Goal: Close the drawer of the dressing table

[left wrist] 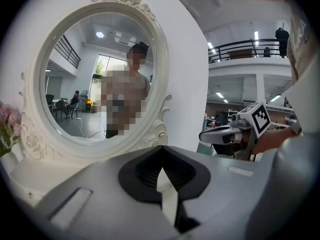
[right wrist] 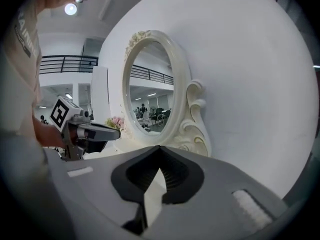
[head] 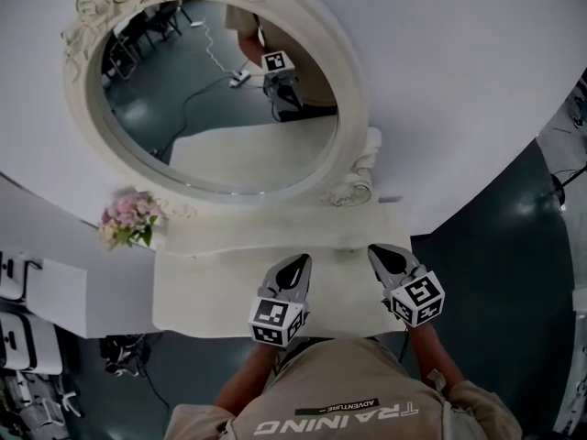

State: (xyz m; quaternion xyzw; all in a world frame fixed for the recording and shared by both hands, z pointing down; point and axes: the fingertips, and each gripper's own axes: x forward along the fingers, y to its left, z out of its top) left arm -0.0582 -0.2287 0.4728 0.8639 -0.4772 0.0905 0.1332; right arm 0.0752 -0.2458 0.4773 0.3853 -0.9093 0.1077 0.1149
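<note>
The cream dressing table [head: 211, 287] stands against the white wall, with an oval mirror [head: 220, 90] in a carved frame on top. No drawer front shows in any view; the table's front edge lies under my body. My left gripper [head: 299, 262] hovers over the middle of the tabletop, jaws shut and holding nothing. My right gripper [head: 381, 251] hovers over the right part, also shut and holding nothing. The left gripper view looks past its jaws [left wrist: 161, 149] at the mirror [left wrist: 100, 74] and the right gripper [left wrist: 217, 135]. The right gripper view shows its jaws [right wrist: 159, 148] and the left gripper [right wrist: 102, 132].
A small bunch of pink flowers [head: 130, 216] stands at the tabletop's back left corner. White cabinets [head: 37, 310] stand left of the table, with cables on the dark floor [head: 124, 351] beside them. Dark floor [head: 495, 246] lies to the right.
</note>
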